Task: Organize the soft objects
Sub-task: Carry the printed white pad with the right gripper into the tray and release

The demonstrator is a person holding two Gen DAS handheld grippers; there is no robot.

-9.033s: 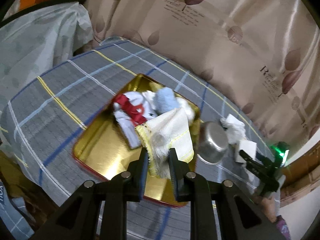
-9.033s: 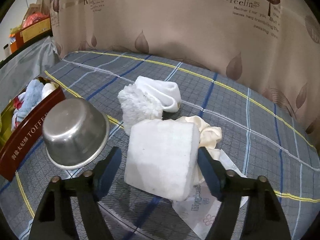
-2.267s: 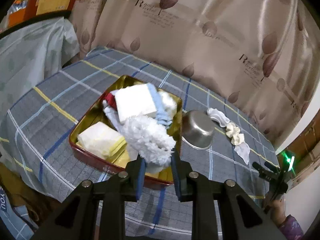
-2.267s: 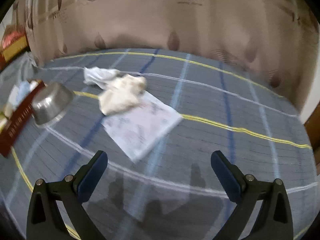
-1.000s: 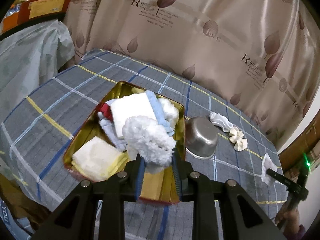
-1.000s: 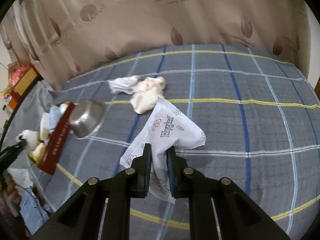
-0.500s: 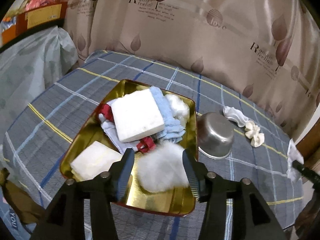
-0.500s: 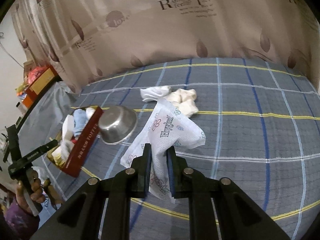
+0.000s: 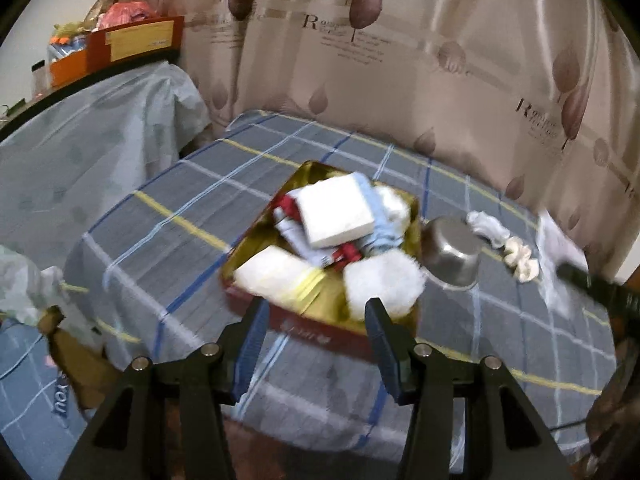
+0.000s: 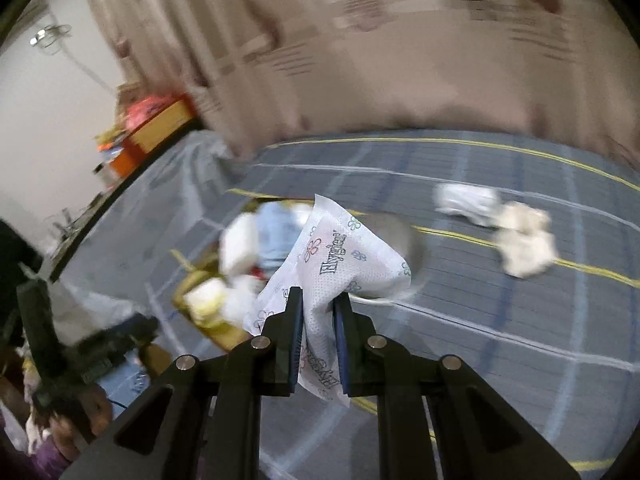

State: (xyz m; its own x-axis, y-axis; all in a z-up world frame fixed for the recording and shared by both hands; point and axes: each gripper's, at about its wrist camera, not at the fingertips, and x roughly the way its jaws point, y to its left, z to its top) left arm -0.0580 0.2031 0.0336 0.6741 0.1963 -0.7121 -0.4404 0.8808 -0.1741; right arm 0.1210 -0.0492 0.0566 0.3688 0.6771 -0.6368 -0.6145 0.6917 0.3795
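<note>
2 hand-held grippers over a plaid-covered table, one empty and one carrying a tissue pack.

The tin (image 9: 256,240) sits mid-table, packed with a sponge (image 9: 336,214), a folded cloth (image 9: 276,276) and a fluffy white piece (image 9: 384,284) against its near right corner. A steel bowl (image 9: 454,254) touches the tin's right wall. Right of the bowl lie a sock (image 9: 488,226) and a scrunchie (image 9: 520,260), with bare cloth beyond toward the curtain. The table (image 9: 168,216) has open plaid left of the tin, up to its rounded near edge. The left gripper (image 9: 314,330) hangs above that near edge, jaws spread wide, holding nothing. The right gripper (image 10: 318,314) is raised and aimed toward the tin, jaws pinched on the tissue pack (image 10: 340,256), which fans upward.
</note>
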